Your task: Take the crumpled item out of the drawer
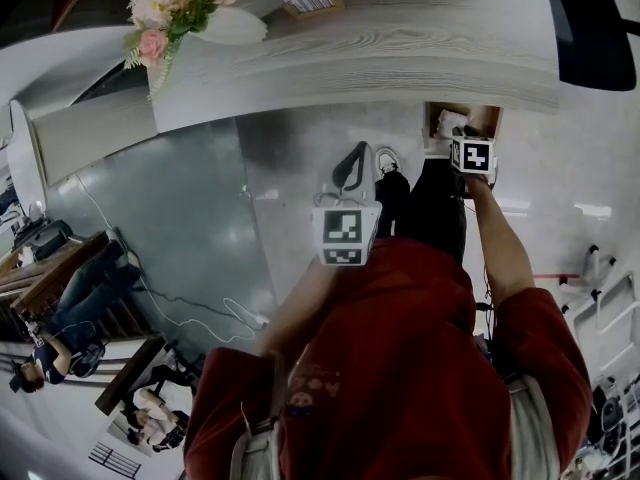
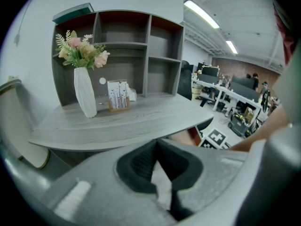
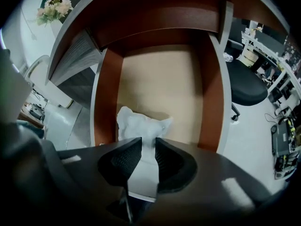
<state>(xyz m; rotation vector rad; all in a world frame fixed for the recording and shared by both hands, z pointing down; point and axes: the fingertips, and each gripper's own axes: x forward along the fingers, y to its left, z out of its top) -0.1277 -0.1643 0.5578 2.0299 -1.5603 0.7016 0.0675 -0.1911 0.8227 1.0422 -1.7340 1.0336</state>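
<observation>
Right tool (image 3: 148, 141) on crumpled paper (image 3: 141, 123)

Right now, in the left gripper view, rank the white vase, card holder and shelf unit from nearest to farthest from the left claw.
1. White vase, left, toward the front of the desk.
2. Card holder, centre, slightly further back.
3. Shelf unit, along the rear.
</observation>
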